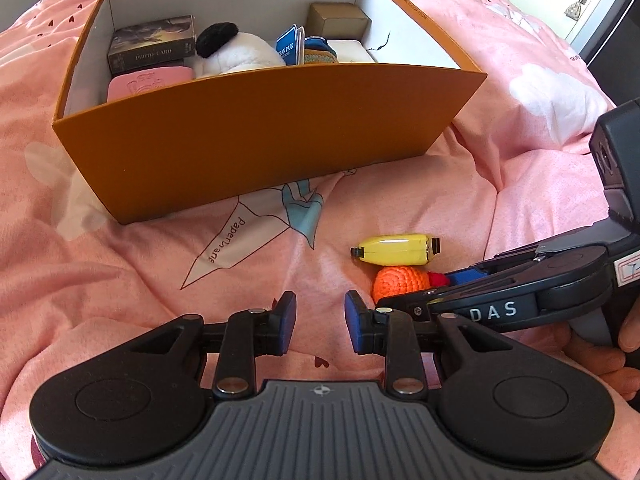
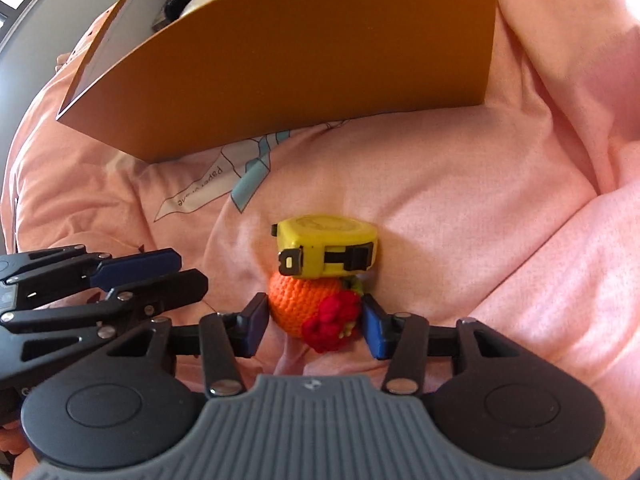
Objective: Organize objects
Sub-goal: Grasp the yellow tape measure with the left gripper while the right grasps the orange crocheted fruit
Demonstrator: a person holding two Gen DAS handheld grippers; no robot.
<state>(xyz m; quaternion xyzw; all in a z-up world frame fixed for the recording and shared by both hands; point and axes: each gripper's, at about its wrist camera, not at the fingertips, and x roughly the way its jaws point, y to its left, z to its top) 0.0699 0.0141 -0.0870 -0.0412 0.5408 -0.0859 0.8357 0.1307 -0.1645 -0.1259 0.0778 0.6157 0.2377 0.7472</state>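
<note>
1. Landmark: the orange box [image 1: 256, 128] stands open-topped on the pink bedspread [image 1: 120, 280]. It already holds a photo-card case [image 1: 152, 46], a pink case [image 1: 148, 82], a panda plush [image 1: 236, 52] and some smaller cartons toward its right end.
2. On the near side of the box, left of the loose items, the left gripper [image 1: 320, 326] hovers over bare bedspread with its jaws a little apart and nothing between them.
3. Further right, in front of the box's right end, lies the crocheted orange toy [image 2: 308, 304], its red tuft [image 2: 332, 322] pointing toward the camera. The yellow tape measure [image 2: 326, 250] touches it on the side facing the box, its long axis roughly parallel to the box's front wall.
4. The right gripper [image 2: 314, 322] straddles the toy, one pad at each flank. The left pad looks to be touching the yarn; on the right the tuft hides the contact, so I cannot tell whether the jaws are clamped or merely close.
5. The right hand is plainly the nearer one; the toy sits directly ahead of its fingers.
6. My judgement: the lift must clear the box's tall front wall, and the touching tape measure may get nudged. Free space inside looks limited, mostly toward the front right.
</note>
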